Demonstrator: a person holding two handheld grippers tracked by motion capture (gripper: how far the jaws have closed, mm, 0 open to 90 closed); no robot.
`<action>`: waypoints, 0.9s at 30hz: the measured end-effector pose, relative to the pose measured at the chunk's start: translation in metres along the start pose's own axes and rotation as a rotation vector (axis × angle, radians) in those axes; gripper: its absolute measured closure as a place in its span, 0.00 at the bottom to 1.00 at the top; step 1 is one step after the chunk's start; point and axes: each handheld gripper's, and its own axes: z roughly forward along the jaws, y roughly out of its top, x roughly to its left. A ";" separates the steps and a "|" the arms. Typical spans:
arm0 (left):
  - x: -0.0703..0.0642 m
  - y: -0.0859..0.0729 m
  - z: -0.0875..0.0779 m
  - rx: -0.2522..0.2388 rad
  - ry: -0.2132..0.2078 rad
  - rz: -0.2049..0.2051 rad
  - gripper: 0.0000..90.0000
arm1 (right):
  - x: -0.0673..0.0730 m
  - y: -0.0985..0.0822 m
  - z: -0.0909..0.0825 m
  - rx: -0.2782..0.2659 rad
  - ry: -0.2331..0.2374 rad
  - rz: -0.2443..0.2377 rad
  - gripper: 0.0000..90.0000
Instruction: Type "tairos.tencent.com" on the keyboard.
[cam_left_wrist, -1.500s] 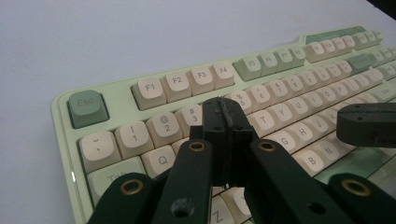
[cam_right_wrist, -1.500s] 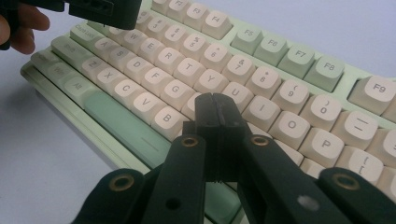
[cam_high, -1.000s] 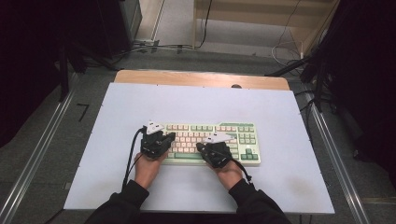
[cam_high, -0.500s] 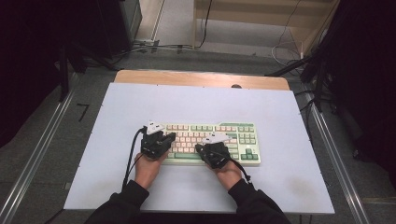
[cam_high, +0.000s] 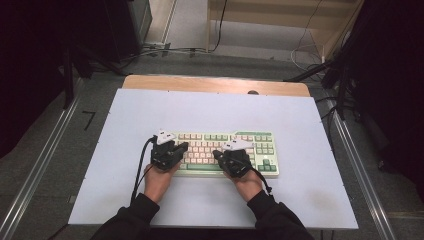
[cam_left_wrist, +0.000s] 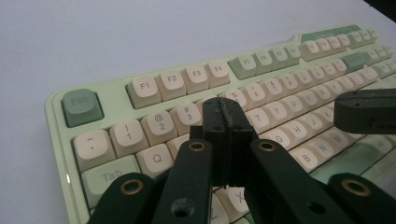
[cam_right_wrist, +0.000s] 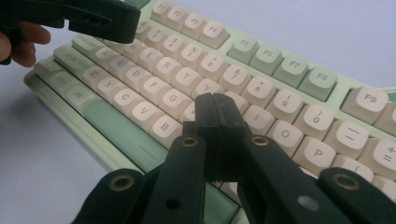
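Pale green keyboard (cam_high: 227, 151) with cream and green keys, on a white table (cam_high: 150, 105); black grippers

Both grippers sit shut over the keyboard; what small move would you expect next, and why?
Probably a short dip of the right gripper to press a key: its jaws are shut, poised above the middle letter rows of the keyboard, while the left gripper hovers shut too.

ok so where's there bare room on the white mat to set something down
The white mat is bare between the pale green keyboard and the wooden table edge, and in wide strips left and right of the keyboard. Crowded: the near middle, where the left gripper and right gripper sit shut over the keys.
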 end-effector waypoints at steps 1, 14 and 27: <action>0.000 0.000 0.000 0.000 0.000 0.000 1.00 | -0.001 0.000 0.000 -0.002 0.000 -0.001 0.97; -0.001 -0.001 0.000 0.000 -0.004 0.002 1.00 | -0.004 0.002 -0.003 -0.012 -0.009 0.010 0.97; -0.002 -0.001 -0.001 0.002 -0.006 0.005 1.00 | -0.006 0.003 -0.005 -0.022 -0.012 0.012 0.97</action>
